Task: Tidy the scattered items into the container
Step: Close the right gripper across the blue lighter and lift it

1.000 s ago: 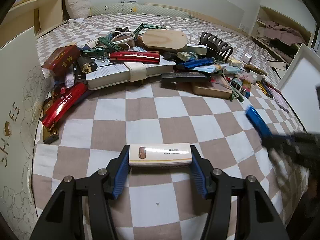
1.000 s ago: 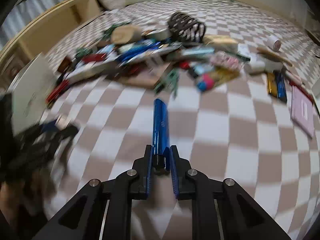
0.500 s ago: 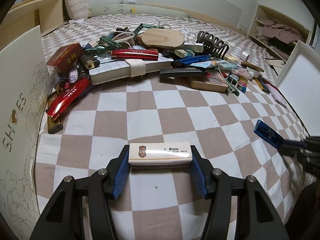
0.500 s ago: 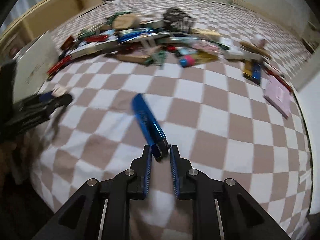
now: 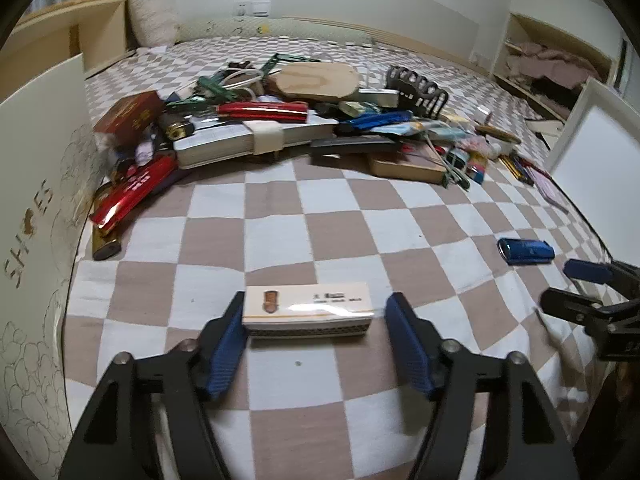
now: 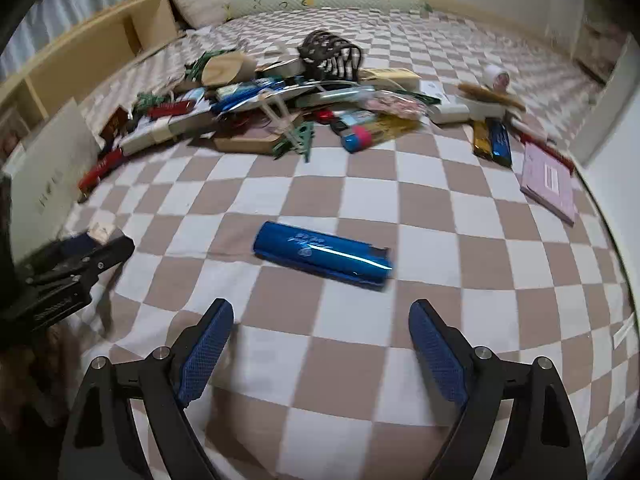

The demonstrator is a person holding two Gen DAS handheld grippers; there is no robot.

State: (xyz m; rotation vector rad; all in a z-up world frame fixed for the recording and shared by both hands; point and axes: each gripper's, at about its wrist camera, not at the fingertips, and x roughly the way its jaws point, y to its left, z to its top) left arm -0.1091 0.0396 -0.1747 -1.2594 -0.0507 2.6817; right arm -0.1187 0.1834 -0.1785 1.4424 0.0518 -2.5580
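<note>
Fingers (image 5: 224,344) of both grippers opening: white box (image 5: 306,310) and blue lighter (image 6: 324,255) released.
Both now lie free on the checked bedspread (image 6: 360,196), apparently outside any container; sorting remains.

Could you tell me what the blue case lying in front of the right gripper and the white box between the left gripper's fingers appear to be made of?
The blue case looks like glossy metal or lacquered plastic: a sharp bright streak runs along it. The frames cannot settle which.

The white box looks like printed card, possibly film-wrapped, since its top shows a soft sheen; its ridged dark lower edge may be a different material.
</note>
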